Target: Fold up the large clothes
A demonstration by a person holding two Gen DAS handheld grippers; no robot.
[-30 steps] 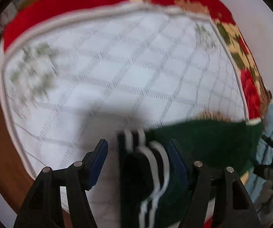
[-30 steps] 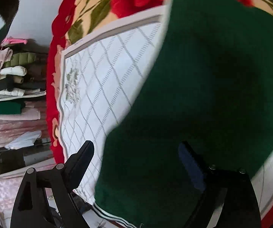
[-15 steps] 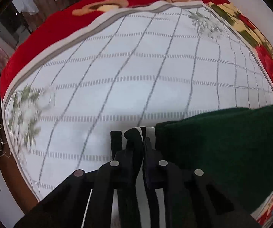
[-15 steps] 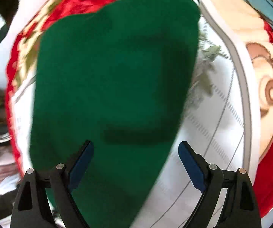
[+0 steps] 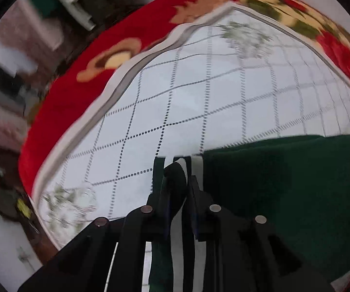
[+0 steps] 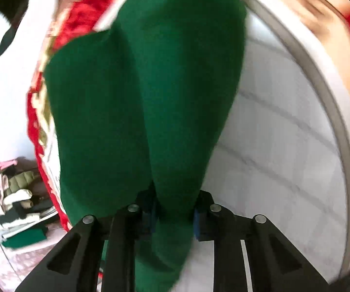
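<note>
- Holding item, left tongs [image 5: 178, 182]: clamped on the striped cuff [image 5: 175, 170] of the green garment [image 5: 284, 182]. The jaws have just eased a little wider, yet the black-and-white ribbing sits bunched between the pads. Judged reason for the hold: a ribbed edge is thick and gives a firm corner to pull from.
- Right tongs [image 6: 173, 210]: jaws have just been closing and now pinch a gathered ridge of the same garment [image 6: 145, 85]. The green cloth runs up from the pads in one long fold. Which part of the garment this is cannot be told, as the edge is hidden under the tongs.
- Garment, location: laid across a white checked sheet [image 5: 199, 92] on a bed, partly lifted at both pinched points. In the left view it lies to the right of the cuff; in the right view it fills the centre.
- Sheet: spread over a red floral blanket [image 5: 60, 107], probably as a flat, clean ground for folding.
- Clothes pile [image 6: 16, 194]: stacked well apart at the left of the right view, likely finished or waiting pieces.
- Stage, as judged: two ends gripped so the garment can be stretched or carried over; no fold yet complete.
- Picture quality: both views blurred.
</note>
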